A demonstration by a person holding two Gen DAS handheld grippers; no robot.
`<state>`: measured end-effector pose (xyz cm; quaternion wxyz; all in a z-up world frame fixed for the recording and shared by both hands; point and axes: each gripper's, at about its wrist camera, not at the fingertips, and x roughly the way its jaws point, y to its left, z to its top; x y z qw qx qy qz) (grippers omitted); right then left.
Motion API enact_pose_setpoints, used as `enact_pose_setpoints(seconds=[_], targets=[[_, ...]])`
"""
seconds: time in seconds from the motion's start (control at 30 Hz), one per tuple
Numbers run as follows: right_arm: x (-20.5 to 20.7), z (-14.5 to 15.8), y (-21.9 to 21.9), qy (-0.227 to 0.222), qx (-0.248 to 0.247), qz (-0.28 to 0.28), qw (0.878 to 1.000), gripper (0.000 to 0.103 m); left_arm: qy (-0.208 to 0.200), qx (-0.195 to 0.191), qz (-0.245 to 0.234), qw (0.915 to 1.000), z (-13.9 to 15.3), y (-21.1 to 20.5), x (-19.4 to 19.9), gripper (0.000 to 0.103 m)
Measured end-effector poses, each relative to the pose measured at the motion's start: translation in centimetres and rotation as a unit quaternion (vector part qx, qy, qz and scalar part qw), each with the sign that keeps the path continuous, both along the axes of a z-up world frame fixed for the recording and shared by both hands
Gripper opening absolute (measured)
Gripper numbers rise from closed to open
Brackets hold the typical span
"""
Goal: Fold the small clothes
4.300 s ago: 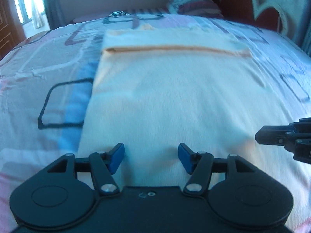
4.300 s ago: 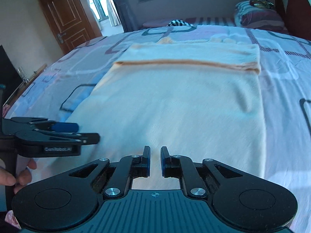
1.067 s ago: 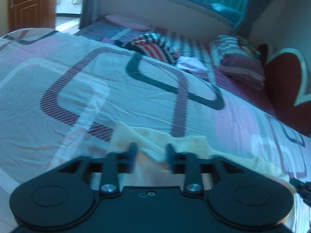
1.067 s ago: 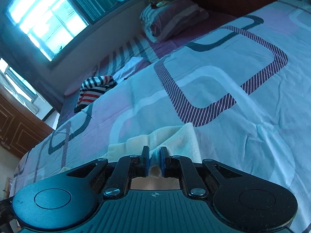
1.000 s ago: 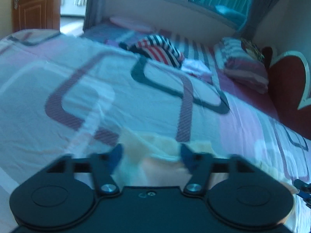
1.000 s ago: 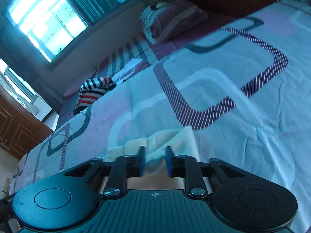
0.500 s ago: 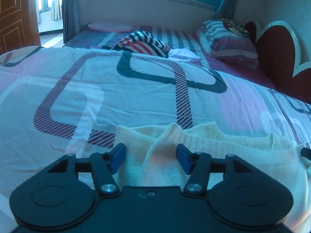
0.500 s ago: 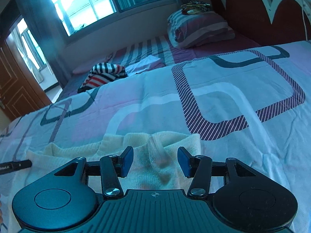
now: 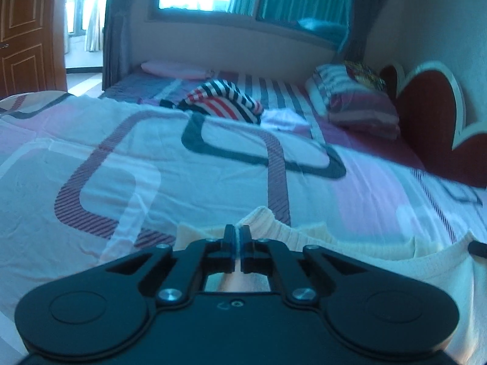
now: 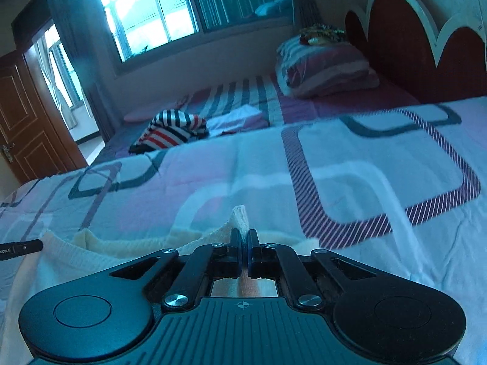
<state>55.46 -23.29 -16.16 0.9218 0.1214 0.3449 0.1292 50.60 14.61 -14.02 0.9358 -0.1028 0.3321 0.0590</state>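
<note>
On the bed (image 9: 213, 158), left gripper (image 9: 237, 237) and right gripper (image 10: 245, 240) each pinch the cream garment (image 9: 380, 252) at its far edge, apparently to draw it into a fold.

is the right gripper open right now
No, the right gripper has its jaws pressed together on a pinched-up fold of the cream garment, which pokes out just beyond the tips.

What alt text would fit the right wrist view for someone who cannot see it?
The right gripper is shut on the far edge of a cream knit top lying on a patterned bedspread, pinching up a small peak of fabric. Behind lie a striped garment, a pillow and a window.
</note>
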Motion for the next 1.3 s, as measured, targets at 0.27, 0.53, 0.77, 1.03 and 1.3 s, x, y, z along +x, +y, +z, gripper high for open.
enact_pose_setpoints(seconds=[0.27, 0.53, 0.77, 1.03, 1.3], targets=[[2.4, -1.5, 1.3, 0.013, -0.037, -0.013, 0.999, 0.002, 0.027, 0.006, 0.021, 0.9994, -1.6, 0.1, 1.8, 0.002], [2.3, -2.7, 0.9, 0.037, -0.060, -0.031, 0.997, 0.008, 0.051, 0.027, 0.014, 0.9982, -1.4, 0.0, 1.2, 0.031], [-1.2, 0.3, 2.2, -0.013, -0.061, -0.008, 0.998, 0.015, 0.021, 0.031, -0.010, 0.9992, 0.7, -0.9, -2.7, 0.064], [-4.3, 0.4, 6.8, 0.016, -0.037, 0.053, 0.998, 0.015, 0.044, 0.031, -0.060, 0.9968, 0.2, -5.1, -4.2, 0.064], [-6.4, -1.7, 9.3, 0.029, -0.069, 0.068, 0.995, 0.015, 0.073, 0.064, -0.063, 0.9933, -1.7, -6.3, -4.6, 0.064]])
